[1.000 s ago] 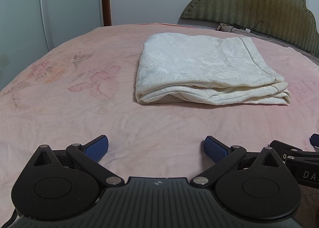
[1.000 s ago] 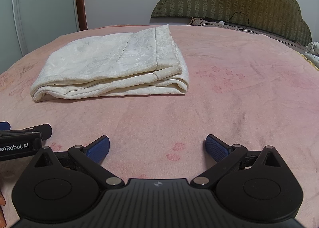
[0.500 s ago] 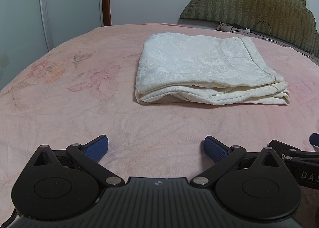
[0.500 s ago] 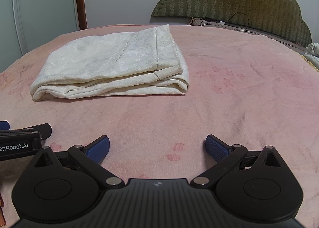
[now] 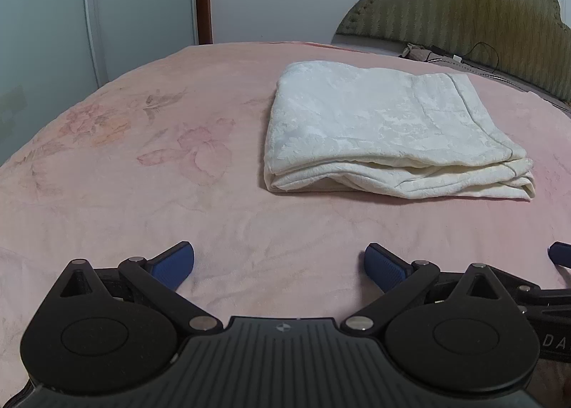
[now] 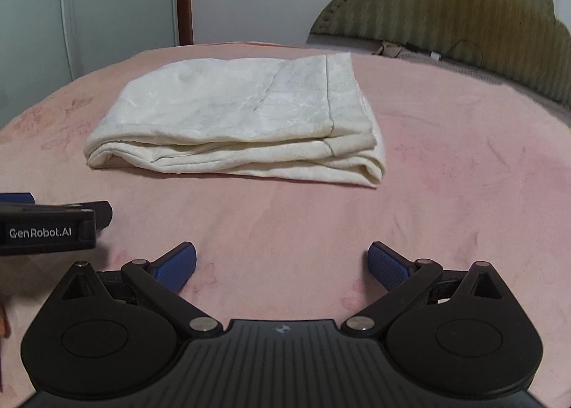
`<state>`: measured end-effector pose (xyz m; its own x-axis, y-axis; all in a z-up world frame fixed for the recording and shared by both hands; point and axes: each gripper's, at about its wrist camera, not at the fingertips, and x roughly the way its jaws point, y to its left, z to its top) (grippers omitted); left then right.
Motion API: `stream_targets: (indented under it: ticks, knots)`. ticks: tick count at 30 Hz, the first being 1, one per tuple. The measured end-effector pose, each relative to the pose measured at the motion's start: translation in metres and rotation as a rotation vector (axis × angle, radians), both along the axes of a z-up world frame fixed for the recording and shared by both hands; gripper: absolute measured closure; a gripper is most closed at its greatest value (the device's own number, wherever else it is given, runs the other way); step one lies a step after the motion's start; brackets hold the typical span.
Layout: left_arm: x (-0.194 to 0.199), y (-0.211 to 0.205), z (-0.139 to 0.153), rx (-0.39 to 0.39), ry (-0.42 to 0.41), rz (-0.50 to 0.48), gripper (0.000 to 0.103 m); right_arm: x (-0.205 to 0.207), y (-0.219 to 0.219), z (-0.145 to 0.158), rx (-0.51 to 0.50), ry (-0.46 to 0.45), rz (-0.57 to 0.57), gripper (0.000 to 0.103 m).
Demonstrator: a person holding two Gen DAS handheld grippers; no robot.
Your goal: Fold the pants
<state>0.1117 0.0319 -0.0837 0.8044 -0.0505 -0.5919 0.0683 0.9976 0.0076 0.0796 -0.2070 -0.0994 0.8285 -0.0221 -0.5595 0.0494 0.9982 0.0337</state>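
**Pants folded, both hands free**

While the cream pants [image 5: 389,137] lie folded on the pink bed [image 5: 142,165], near the headboard [image 6: 464,15], my left fingers [image 5: 175,261] and right fingers [image 6: 178,265] stand spread apart, empty, well short of the pants.

Home bedroom: pink bedspread [image 5: 178,215], padded headboard [image 5: 481,12].

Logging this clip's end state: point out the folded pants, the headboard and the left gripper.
folded pants [image 5: 389,129], left wrist view, top layer's middle.
headboard [image 6: 464,12], right wrist view, middle of its padded face.
left gripper [image 5: 279,261], left wrist view, midway between its blue fingertips.
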Motion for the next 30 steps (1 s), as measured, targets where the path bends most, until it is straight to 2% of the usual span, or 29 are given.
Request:
stream_targets:
  ticks: [5,8,18,23,25,30]
  knots:
    - [-0.0011,0.0017,-0.0001,-0.001,-0.001,-0.002,0.0,-0.0027,-0.0022,0.0002,-0.005,-0.003,-0.005,0.0]
    - [-0.0016,0.0012,-0.0002,-0.002,-0.001,-0.001,0.0,-0.0045,-0.0041,0.0003,-0.005,-0.008,-0.046,0.0]
    - [-0.0017,0.0007,0.0004,-0.001,-0.001,-0.005,0.0,-0.0025,-0.0015,0.0,-0.004,-0.004,-0.045,0.0]
    - [-0.0029,0.0013,0.0007,0.003,0.0,-0.014,0.0,-0.006,-0.0068,0.0011,0.004,-0.026,-0.122,0.0]
    - [-0.0026,0.0015,0.0009,0.004,0.0,-0.014,0.0,-0.0014,-0.0053,-0.0007,-0.001,0.001,-0.104,0.0]
    - [-0.0025,0.0014,0.0008,0.003,0.0,-0.014,0.0,-0.0026,-0.0075,-0.0011,0.003,-0.001,-0.098,0.0]
